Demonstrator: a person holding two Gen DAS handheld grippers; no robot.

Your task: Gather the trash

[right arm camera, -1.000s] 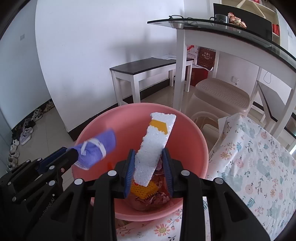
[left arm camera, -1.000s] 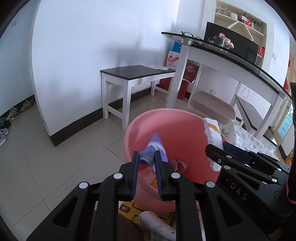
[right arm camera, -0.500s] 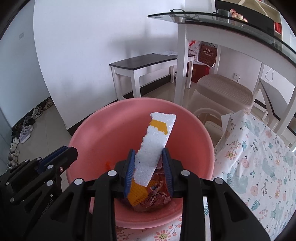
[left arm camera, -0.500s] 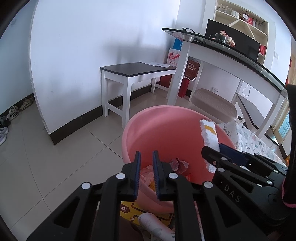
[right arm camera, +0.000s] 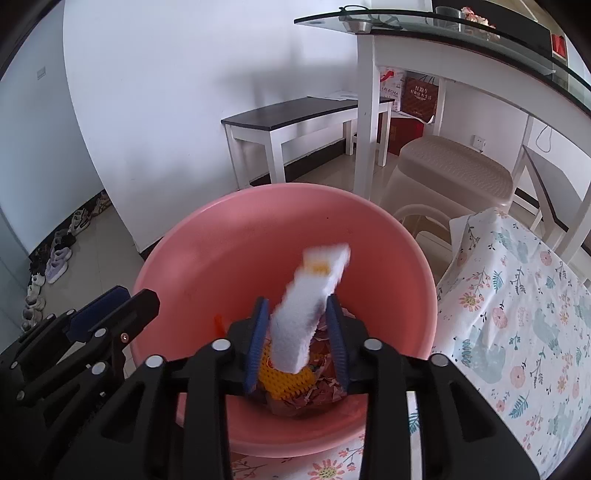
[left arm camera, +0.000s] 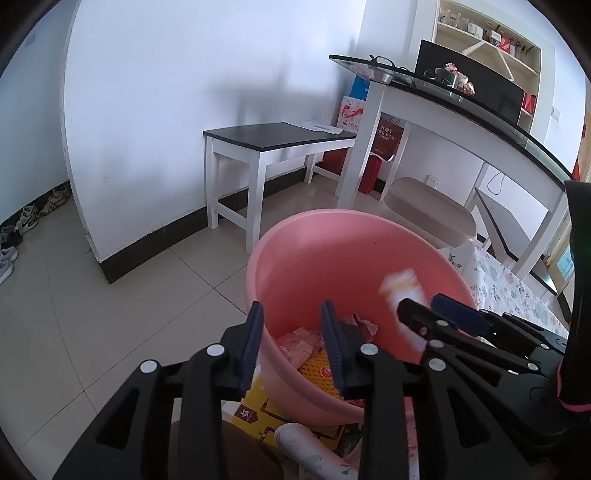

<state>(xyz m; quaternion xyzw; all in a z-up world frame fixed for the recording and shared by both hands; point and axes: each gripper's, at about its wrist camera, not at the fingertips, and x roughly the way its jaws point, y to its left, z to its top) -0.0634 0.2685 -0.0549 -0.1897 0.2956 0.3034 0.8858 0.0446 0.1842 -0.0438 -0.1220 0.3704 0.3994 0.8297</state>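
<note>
A pink plastic basin (left arm camera: 332,258) (right arm camera: 236,266) holds trash: crumpled pink paper (left arm camera: 299,341), a yellow mesh piece (left arm camera: 317,369) (right arm camera: 284,376) and brown scraps (right arm camera: 321,391). My left gripper (left arm camera: 293,343) is open and empty over the basin's near rim. My right gripper (right arm camera: 297,332) is open over the basin; a white foam strip (right arm camera: 310,306) with an orange patch sits blurred between its fingers, loose and tilting. The strip shows blurred in the left wrist view (left arm camera: 402,288).
The basin stands by a floral-cloth table (right arm camera: 517,314). A yellow box (left arm camera: 255,406) lies under the basin. Behind are a dark-topped white bench (left arm camera: 273,147), a beige stool (right arm camera: 454,166), a glass-topped white desk (right arm camera: 424,33) and shoes along the wall (right arm camera: 55,258).
My left gripper let go of a purple wrapper into the basin, then opened wide. My right gripper has opened and the foam strip is dropping from it.
</note>
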